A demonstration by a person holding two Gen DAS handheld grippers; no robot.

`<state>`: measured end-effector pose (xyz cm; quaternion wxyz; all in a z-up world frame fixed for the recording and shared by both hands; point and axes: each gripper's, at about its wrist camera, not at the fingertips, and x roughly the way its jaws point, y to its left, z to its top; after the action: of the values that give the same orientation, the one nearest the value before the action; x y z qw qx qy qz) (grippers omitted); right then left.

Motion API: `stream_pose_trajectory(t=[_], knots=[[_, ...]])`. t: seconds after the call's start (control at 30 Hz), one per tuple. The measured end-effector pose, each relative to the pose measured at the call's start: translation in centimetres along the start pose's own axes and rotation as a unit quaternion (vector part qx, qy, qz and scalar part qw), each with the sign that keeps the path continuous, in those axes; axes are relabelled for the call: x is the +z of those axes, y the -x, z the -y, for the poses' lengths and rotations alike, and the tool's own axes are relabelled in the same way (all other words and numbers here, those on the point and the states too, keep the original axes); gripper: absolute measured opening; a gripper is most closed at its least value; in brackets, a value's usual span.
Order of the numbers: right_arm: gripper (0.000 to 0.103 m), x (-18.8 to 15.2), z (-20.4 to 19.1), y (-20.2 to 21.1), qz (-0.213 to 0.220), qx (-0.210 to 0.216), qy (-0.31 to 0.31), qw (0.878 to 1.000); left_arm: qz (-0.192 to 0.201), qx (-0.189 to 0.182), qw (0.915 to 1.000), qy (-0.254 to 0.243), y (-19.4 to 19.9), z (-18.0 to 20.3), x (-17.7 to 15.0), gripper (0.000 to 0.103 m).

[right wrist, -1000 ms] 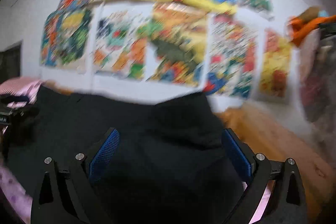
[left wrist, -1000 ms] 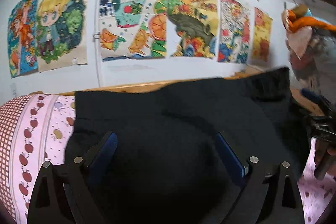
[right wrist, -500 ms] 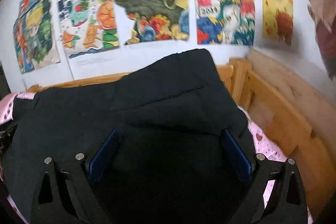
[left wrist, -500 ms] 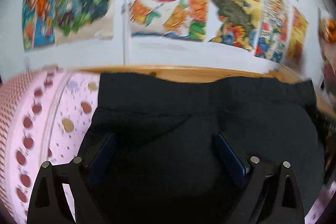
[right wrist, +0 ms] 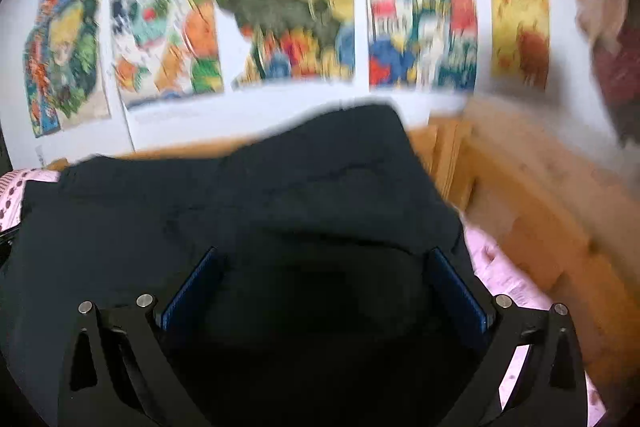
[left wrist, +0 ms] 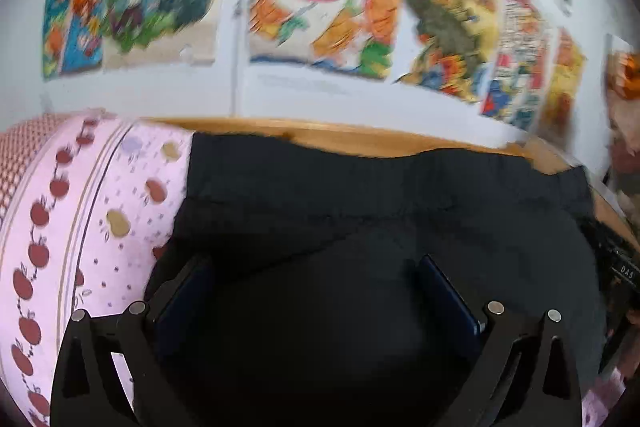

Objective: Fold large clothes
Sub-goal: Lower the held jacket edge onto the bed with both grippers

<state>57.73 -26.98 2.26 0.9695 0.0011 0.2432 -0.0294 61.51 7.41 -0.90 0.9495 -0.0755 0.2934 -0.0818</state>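
Black garment (left wrist: 360,211) — pink apple-print bedsheet (left wrist: 80,227) — blue claw pads (right wrist: 192,287).

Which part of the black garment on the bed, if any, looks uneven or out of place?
The black garment does not lie flat. In the right wrist view its far right corner humps up above the wooden bed frame, while the rest of the far edge runs lower toward the pink bedding. Nothing looks torn or spilled.

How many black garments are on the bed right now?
1. One black garment lies across the pink bedsheet against the wooden bed frame, under both cameras. Further layers beneath may be hidden.
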Motion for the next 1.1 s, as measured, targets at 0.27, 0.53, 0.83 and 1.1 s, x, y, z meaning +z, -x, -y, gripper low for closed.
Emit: stream_pose_trajectory(t=[0.27,0.53,0.83,1.1], knots=[[0.101,-1.4,-5.9,1.5,-0.014,0.065,0.101,0.993,0.005,-0.082,0.9937,-0.077,1.4,4.5,-1.1,0.103],[0.101,2.3,-6.0,-3.4,-0.042,0.031,0.12,0.991,-0.001,-0.021,0.9968,-0.077,-1.5,5.0,0.9,0.103],[0.101,2.8,-3.0,-9.0,-0.093,-0.019,0.064,0.993,-0.075,0.048,0.9959,0.015,-6.8,2.0,3.0,0.103],[0.102,0.3,-0.4,-13.5,-0.156,0.055,-0.016,0.986,-0.116,0.042,0.9922,0.018,-9.6,1.7,2.4,0.103]])
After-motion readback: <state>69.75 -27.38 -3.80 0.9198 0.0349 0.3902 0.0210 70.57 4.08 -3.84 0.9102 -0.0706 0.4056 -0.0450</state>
